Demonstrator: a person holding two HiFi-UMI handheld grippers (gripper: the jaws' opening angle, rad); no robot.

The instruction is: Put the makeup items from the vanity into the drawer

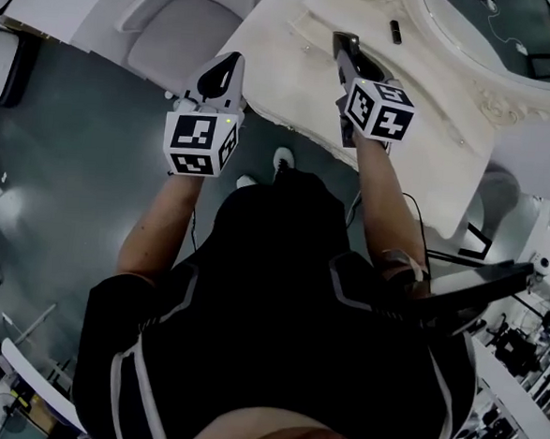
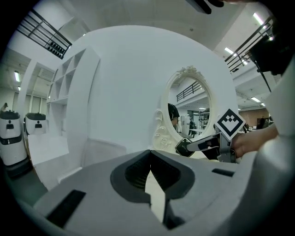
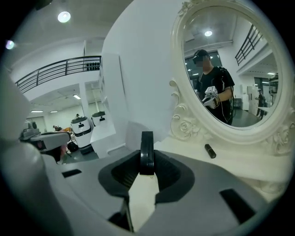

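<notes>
My right gripper (image 3: 146,159) is shut on a flat black makeup compact (image 3: 147,152), which I see edge-on between the jaws. It is held above the cream vanity top (image 1: 295,65). In the left gripper view the same compact (image 2: 184,147) shows as a dark case at the tip of my right gripper (image 2: 191,146). A small dark lipstick tube (image 3: 209,150) lies on the vanity near the mirror frame, and it also shows in the head view (image 1: 395,31). My left gripper (image 1: 227,68) hangs off the vanity's left edge, jaws shut with nothing in them (image 2: 150,156).
An oval mirror (image 3: 230,69) in an ornate white frame stands at the back of the vanity. A pale upholstered chair (image 1: 175,33) sits left of the vanity. The dark floor (image 1: 71,181) lies below my left hand. White machines (image 2: 14,133) stand far left.
</notes>
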